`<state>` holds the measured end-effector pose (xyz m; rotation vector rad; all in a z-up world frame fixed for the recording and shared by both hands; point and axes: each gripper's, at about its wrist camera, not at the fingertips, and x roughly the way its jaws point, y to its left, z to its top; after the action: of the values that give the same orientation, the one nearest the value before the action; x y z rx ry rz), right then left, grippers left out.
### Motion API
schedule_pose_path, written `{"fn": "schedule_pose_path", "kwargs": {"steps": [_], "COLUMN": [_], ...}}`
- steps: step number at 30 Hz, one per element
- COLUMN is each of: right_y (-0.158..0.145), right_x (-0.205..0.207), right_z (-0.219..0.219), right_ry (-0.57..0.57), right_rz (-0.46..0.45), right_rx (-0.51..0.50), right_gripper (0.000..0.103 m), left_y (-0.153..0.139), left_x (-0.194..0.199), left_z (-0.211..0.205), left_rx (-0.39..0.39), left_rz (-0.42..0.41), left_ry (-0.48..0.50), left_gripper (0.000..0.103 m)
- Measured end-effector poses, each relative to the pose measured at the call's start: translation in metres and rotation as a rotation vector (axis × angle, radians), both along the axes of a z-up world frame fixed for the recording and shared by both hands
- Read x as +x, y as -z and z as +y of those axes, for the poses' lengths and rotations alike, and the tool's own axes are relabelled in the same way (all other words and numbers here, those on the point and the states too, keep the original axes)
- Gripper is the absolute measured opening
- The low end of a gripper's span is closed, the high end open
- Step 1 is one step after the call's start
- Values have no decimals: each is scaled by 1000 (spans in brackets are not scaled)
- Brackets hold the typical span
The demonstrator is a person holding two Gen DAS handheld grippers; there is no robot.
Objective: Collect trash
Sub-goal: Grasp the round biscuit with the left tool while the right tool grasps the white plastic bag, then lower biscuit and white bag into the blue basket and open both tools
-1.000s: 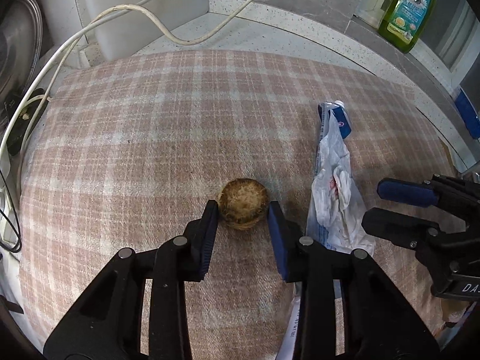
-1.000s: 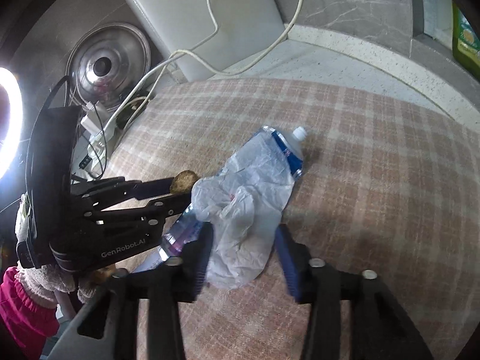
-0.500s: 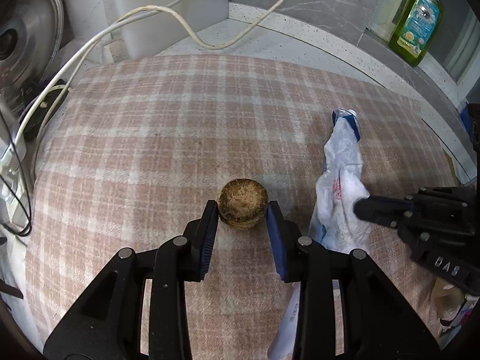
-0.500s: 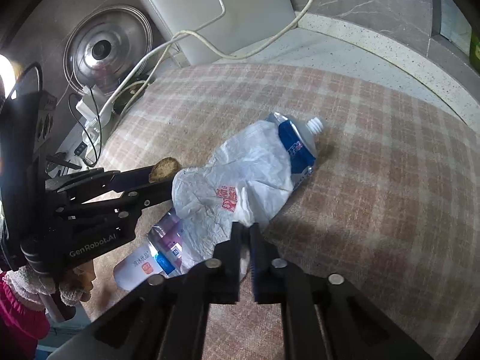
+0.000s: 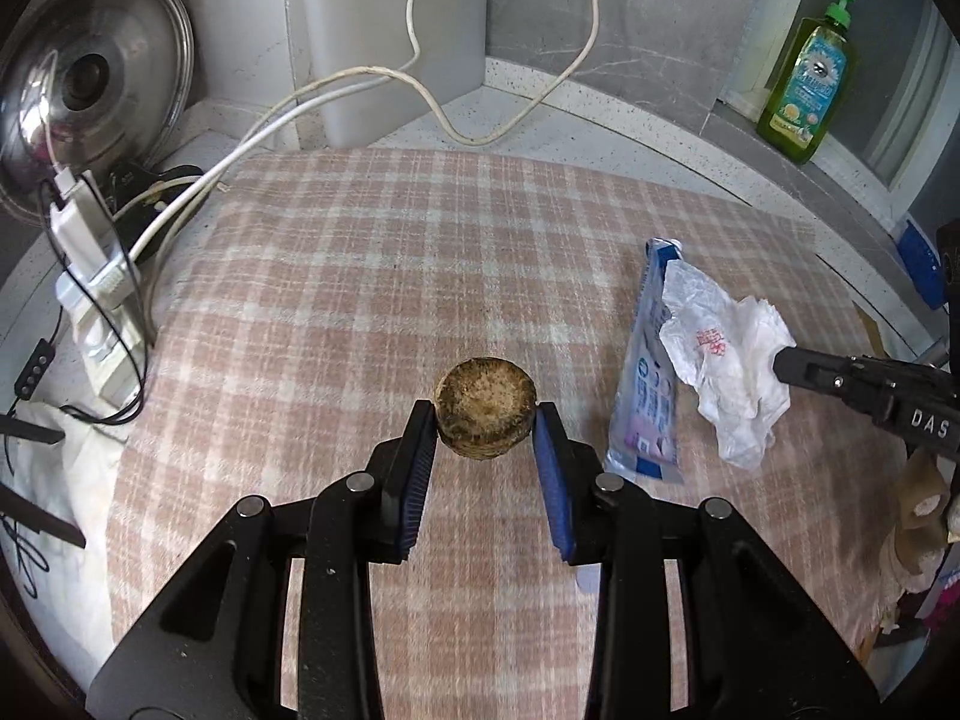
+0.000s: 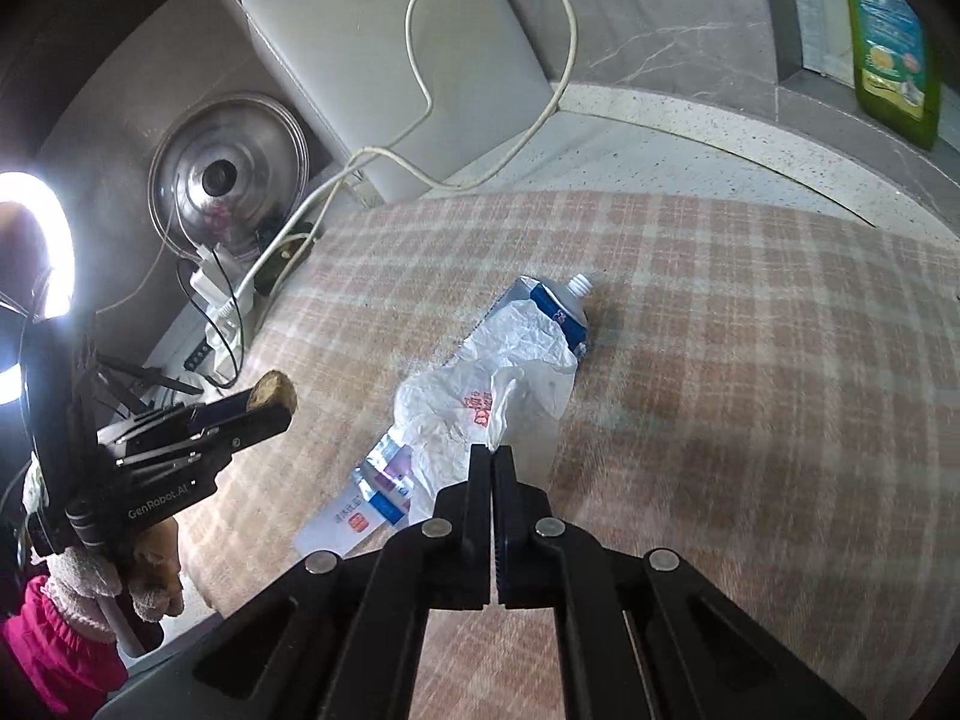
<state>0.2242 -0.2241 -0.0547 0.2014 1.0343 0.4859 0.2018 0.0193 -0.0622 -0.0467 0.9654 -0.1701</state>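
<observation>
Fingers on my left gripper [image 5: 485,420] pinch a brown puck-shaped scrap [image 5: 485,408] by its rim, clear of the checked cloth [image 5: 372,276] on the desk. It looks stiff, light and crumbly, so I judge a gentle side grip right. Right gripper [image 6: 492,457] fingers are pressed together on a fold of the white plastic bag [image 6: 510,378]: limp, nearly weightless, slippery. Under the bag, ahead of those fingers, lies a flattened tube [image 6: 558,306]; mid-body looks the best hold.
</observation>
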Motion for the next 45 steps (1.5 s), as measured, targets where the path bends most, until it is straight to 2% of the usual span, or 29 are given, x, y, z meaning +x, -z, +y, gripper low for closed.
{"fn": "schedule_pose_path", "kwargs": {"steps": [11, 15, 24, 33, 42, 45], "right_y": [-47, -61, -75, -67, -24, -11], "right_x": [-63, -90, -152, -213, -259, -269], "right_z": [-10, -6, 5, 33, 68, 76], "right_ry": [-12, -31, -80, -147, -219, -233], "right_rz": [-73, -88, -89, -52, 53, 75], "right_rx": [58, 77, 109, 93, 58, 41], "right_gripper": [0, 0, 0, 0, 0, 0], "left_y": [-20, -21, -15, 7, 53, 66], "left_x": [-66, -93, -158, -207, -247, -257], "left_z": [8, 10, 20, 30, 37, 39], "left_rx": [-26, -10, -10, -21, -34, -32], "left_rz": [-39, -44, -40, 3, 104, 115], "left_ry": [12, 15, 7, -8, -28, -47], "left_gripper": [33, 33, 33, 33, 33, 33]}}
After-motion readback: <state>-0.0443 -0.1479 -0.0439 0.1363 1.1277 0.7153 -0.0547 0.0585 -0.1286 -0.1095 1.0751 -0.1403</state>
